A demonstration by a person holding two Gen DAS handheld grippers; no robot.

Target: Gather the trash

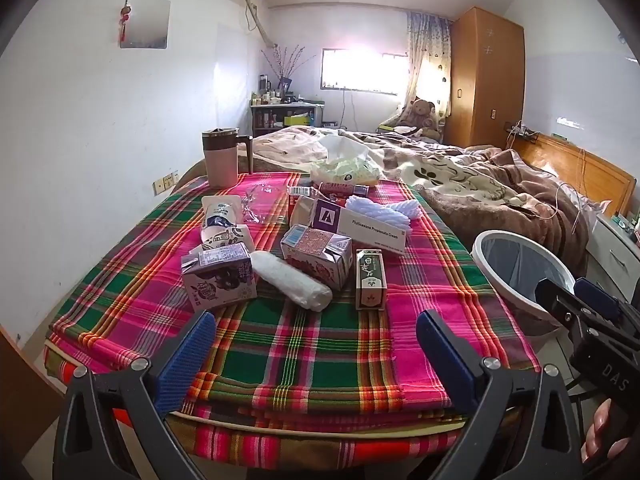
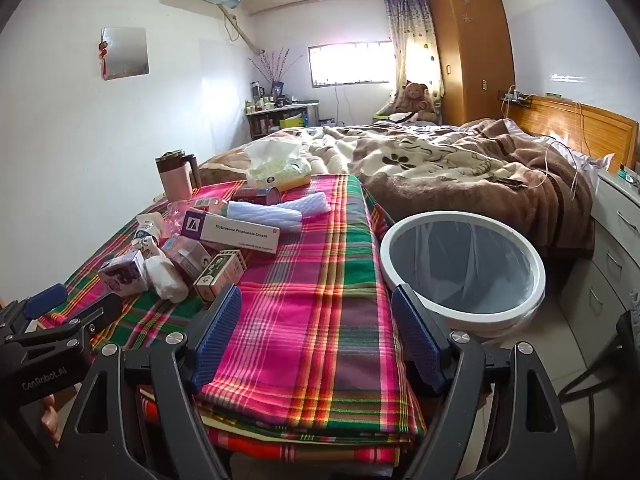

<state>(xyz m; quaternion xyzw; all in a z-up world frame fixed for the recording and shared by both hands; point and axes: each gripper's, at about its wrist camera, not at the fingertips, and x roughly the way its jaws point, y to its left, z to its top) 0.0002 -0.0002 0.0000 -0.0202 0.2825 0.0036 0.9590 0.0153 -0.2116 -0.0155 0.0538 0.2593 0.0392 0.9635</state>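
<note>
Both grippers w/ jaws wide apart, holding nothing: left gripper (image 1: 316, 340) hangs over plaid cloth (image 1: 312, 344) just short of the trash pile; right gripper (image 2: 316, 332) over bare cloth beside white bin (image 2: 536, 280). Trash sits mid-cloth: purple carton (image 1: 218, 276), tissue roll (image 1: 292, 280), green box (image 1: 370, 280), cream box (image 1: 360, 226). Mug (image 1: 222, 156) & tissue pack (image 1: 346, 170) at far edge.

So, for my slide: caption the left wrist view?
Open left hand-held gripper faces cartons on plaid cloth, bin alongside.
</note>
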